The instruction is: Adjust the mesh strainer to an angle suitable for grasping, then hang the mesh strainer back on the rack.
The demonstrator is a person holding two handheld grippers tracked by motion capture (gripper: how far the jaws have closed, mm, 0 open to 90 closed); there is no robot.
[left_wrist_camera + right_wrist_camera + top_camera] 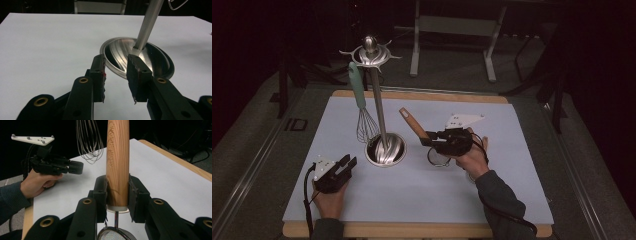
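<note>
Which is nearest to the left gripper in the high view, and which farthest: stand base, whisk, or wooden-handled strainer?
From the left gripper:
1. Stand base, just ahead and to its right on the mat.
2. Whisk, hanging from the stand, above and behind the base.
3. Wooden-handled strainer, farthest, across the mat to the right, clamped in the right gripper.

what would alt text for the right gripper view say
The right gripper clamps the light wooden handle of a small mesh strainer above a white table. A wire whisk hangs behind, with the left gripper beside it.
</note>
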